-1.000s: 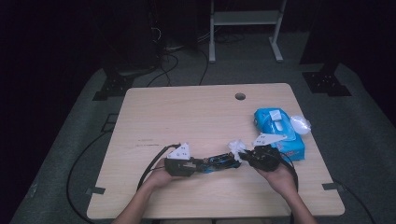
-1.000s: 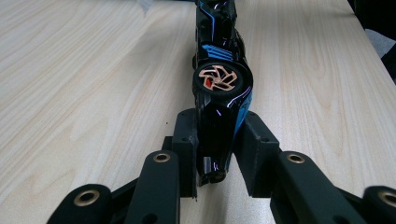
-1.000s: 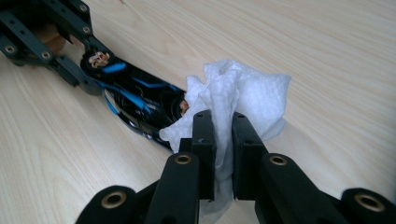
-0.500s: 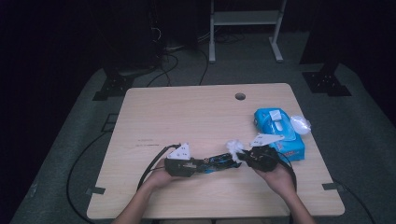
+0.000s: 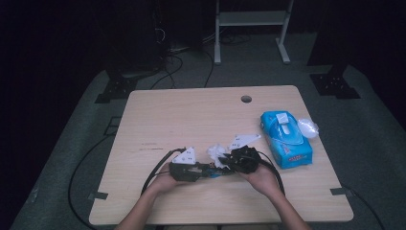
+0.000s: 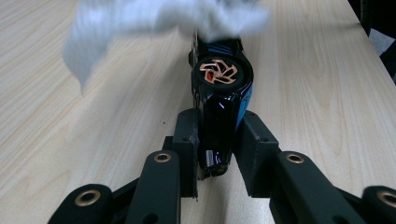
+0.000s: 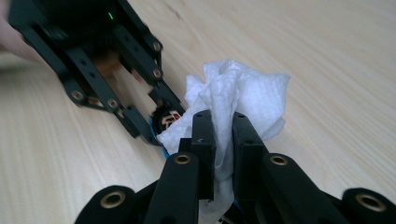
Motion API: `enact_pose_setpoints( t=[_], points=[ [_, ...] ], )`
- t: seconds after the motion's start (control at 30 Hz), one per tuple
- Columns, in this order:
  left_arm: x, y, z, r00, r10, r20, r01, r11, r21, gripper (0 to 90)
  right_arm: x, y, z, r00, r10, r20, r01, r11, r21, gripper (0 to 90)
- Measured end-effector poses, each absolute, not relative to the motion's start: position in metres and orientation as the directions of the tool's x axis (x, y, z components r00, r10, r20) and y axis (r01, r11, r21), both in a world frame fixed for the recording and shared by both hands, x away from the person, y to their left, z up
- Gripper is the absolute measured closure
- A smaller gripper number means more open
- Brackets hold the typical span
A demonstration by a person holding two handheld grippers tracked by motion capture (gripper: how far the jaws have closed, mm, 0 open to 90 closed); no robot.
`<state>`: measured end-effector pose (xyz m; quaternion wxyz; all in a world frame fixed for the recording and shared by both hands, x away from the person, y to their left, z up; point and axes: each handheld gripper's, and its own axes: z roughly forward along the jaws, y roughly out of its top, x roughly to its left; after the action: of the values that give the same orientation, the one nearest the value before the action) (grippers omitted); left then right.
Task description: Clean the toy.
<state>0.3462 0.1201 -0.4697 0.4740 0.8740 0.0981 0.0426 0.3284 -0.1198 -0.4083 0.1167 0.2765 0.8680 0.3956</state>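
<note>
My left gripper [image 6: 219, 135] is shut on a glossy black and blue object [image 6: 222, 88] with an orange pinwheel mark, held just above the wooden table [image 5: 182, 115]. A crumpled white wipe [image 7: 243, 88] is pinched in my right gripper [image 7: 224, 135], which is shut on it. In the right gripper view the wipe touches the end of the object [image 7: 167, 119], which sticks out of the left gripper [image 7: 154, 121]. In the high view the left gripper [image 5: 210, 170] and the right gripper [image 5: 225, 162] meet tip to tip near the front edge, with the wipe [image 5: 216, 153] between them. The wipe [image 6: 154, 18] is a blur in the left gripper view.
A blue wipe packet [image 5: 286, 139] lies at the table's right side, with a crumpled clear wrapper [image 5: 308, 127] beside it. A round cable hole [image 5: 246, 99] sits near the far edge. Black cables trail off the front left. A white frame stands on the floor behind.
My right gripper has moved left with the wipe, up to the tip of the left gripper. The left gripper and the object in it have stayed in place.
</note>
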Motion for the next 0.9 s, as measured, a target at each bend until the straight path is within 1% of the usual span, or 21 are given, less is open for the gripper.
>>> enact_pose_setpoints(
  t=[0.03, 0.23, 0.33, 0.9],
  points=[
    [0.346, 0.121, -0.469, 0.977, 0.212, -0.013, 0.127, -0.535, 0.836, 70.9, 0.329, -0.121, -0.410, -0.817, 0.577, 0.005, 0.391, 0.547, 0.740, 81.2],
    [0.347, 0.120, -0.469, 0.977, 0.212, -0.015, 0.128, -0.535, 0.835, 71.3, 0.333, -0.164, -0.412, -0.755, 0.653, 0.057, 0.464, 0.472, 0.750, 81.3],
    [0.348, 0.119, -0.469, 0.978, 0.209, -0.012, 0.126, -0.538, 0.834, 71.3, 0.333, -0.178, -0.412, -0.737, 0.673, 0.064, 0.483, 0.458, 0.746, 81.3],
    [0.352, 0.123, -0.467, 0.963, 0.268, -0.037, 0.178, -0.525, 0.833, 64.5, 0.315, -0.183, -0.421, -0.743, 0.660, 0.111, 0.472, 0.400, 0.785, 81.8]
  ],
)
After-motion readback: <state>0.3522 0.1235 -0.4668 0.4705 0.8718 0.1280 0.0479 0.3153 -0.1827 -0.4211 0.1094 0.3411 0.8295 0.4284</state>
